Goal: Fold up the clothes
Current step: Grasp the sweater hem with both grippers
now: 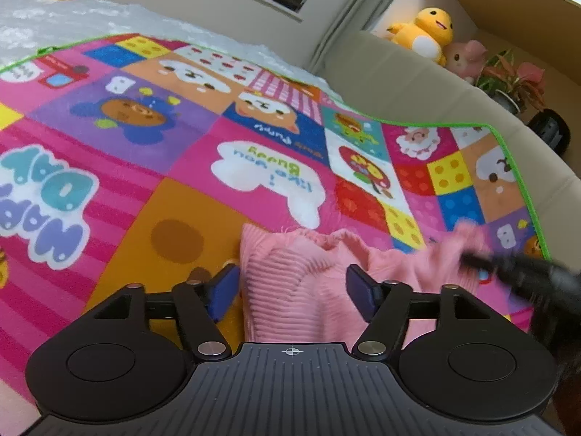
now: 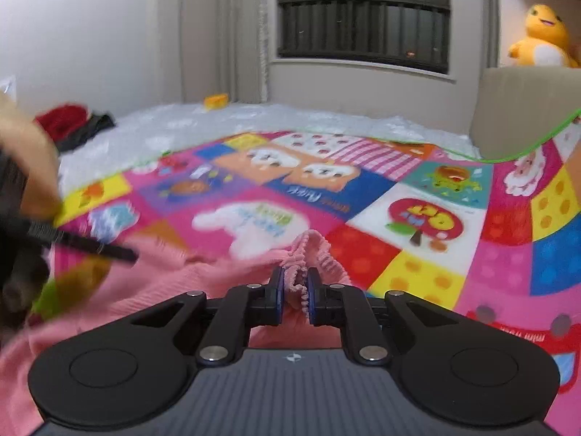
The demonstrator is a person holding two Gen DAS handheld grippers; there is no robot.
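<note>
Left wrist view
Left tool: jaws spread wide, nothing pinched; the blue pads stand on either side of a raised fold of cloth, and whether they touch it cannot be told.
Pink sweater: ribbed knit, lying on the play mat near its close edge; the lower part is cut off behind the tool body.
Sweater's right side: lifted and smeared by blur, so its outline is hard to read.
Right tool: only a dark, blurred tip enters from the right edge, at the sweater's lifted cloth; its opening cannot be read here.
Background: a beige sofa arm, a yellow plush toy, a pink plush and a potted plant, partly hidden by the sofa.

Right wrist view
Right tool: jaws nearly closed, clamped on a bunched ribbed edge of the pink sweater.
Sweater body: spreads left and down across the mat; much of it is hidden under the tool.
Left tool: a blurred dark finger over the cloth at far left; the hand behind it is a blur cut by the frame.
Far back: red and dark clothes on clear plastic sheeting, too soft to tell apart.
</note>
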